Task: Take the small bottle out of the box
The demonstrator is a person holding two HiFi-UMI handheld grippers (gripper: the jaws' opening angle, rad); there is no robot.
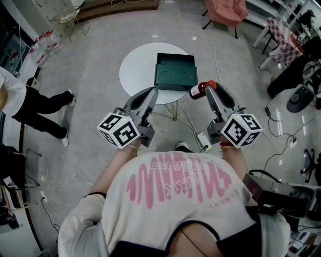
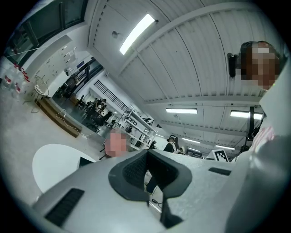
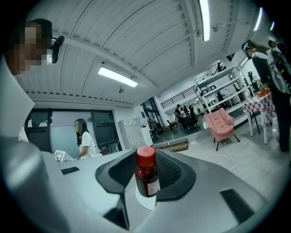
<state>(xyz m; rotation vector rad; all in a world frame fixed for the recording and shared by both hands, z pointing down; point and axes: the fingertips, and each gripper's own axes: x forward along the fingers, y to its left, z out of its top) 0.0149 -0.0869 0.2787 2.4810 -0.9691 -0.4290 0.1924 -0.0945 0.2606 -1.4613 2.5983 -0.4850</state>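
The small bottle (image 1: 200, 90), dark red glass with a red cap, hangs in the air off the right edge of the round white table (image 1: 135, 65). My right gripper (image 1: 207, 88) is shut on it. In the right gripper view the bottle (image 3: 147, 178) stands upright between the two dark pads (image 3: 170, 173). The dark green box (image 1: 175, 73) lies open on the table's right half, and I see nothing inside it. My left gripper (image 1: 151, 93) hovers at the table's near edge, left of the box. In its own view the left gripper (image 2: 147, 157) has its jaws together with nothing in them.
A person in a white top (image 1: 30, 103) stands on the floor at the left. A pink armchair (image 1: 226, 10) is at the back, a checkered table (image 1: 283, 42) and an office chair (image 1: 302, 98) at the right. Cables and a power strip (image 1: 203, 140) lie under the table.
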